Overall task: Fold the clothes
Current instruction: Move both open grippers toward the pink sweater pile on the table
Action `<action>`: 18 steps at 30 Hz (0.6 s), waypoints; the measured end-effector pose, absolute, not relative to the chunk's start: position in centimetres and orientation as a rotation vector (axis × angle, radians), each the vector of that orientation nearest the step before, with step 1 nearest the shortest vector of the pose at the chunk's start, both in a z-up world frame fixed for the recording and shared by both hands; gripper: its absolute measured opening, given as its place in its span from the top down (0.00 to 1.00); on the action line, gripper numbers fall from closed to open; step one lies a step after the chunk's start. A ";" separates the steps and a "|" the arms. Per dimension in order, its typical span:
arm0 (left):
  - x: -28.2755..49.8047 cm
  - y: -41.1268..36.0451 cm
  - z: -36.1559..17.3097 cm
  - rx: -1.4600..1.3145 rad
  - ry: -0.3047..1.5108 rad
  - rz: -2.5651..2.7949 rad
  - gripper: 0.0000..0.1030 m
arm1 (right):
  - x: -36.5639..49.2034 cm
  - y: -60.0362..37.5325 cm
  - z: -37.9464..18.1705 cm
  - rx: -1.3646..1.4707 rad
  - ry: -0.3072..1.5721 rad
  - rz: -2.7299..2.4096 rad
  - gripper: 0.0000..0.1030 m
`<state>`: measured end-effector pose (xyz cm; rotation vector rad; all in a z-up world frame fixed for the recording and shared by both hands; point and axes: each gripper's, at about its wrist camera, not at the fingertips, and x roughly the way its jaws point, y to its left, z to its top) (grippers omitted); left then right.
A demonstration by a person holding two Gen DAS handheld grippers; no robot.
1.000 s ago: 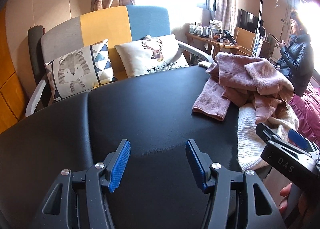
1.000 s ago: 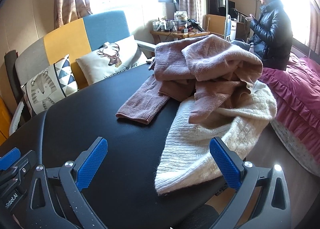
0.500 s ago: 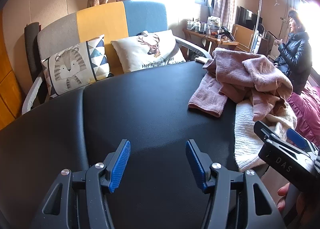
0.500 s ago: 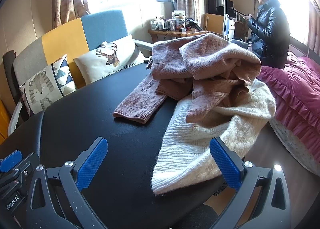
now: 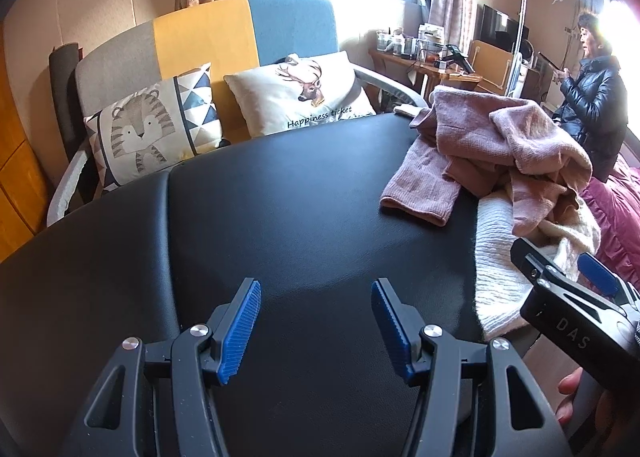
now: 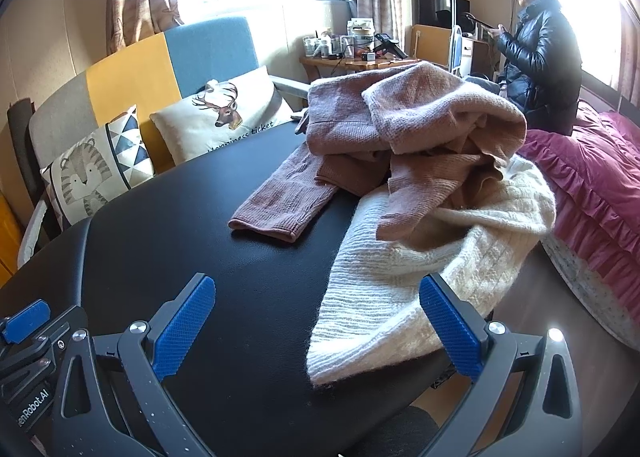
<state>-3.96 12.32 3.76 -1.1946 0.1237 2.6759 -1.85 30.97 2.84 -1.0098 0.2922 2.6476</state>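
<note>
A pink knitted sweater [image 6: 404, 137] lies crumpled in a heap at the far right corner of the black padded table [image 6: 224, 257], one sleeve stretched flat toward the table's middle. It rests partly on top of a cream ribbed sweater [image 6: 400, 285], which spreads along the right edge of the table and hangs a little over it, reaching toward the near right corner.

The right gripper [image 6: 316, 321] hovers above the near edge with its blue-padded jaws wide apart, holding nothing; the cream sweater's near end lies between its fingers in the wrist view, though contact cannot be told. The left gripper [image 5: 316, 325] is also spread apart and empty, above bare table near the middle of the near edge, well apart from both sweaters.

Beyond the far edge stands a sofa [image 5: 240, 29] in grey, yellow and blue, with a tiger cushion [image 5: 156, 125] and a deer cushion [image 5: 300, 89]. To the right, a person in a dark jacket [image 6: 540, 57] stands beside a bed with a maroon frilled cover [image 6: 592, 177].
</note>
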 end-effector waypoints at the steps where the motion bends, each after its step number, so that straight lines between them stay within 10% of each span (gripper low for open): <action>1: -4.0 12.3 3.7 -1.199 0.124 2.677 0.42 | -1.9 31.0 2.8 -1.010 0.291 2.648 0.00; 18: -5.0 12.9 3.4 -1.203 0.162 2.659 0.42 | -3.6 33.4 2.8 -1.003 0.299 2.629 0.00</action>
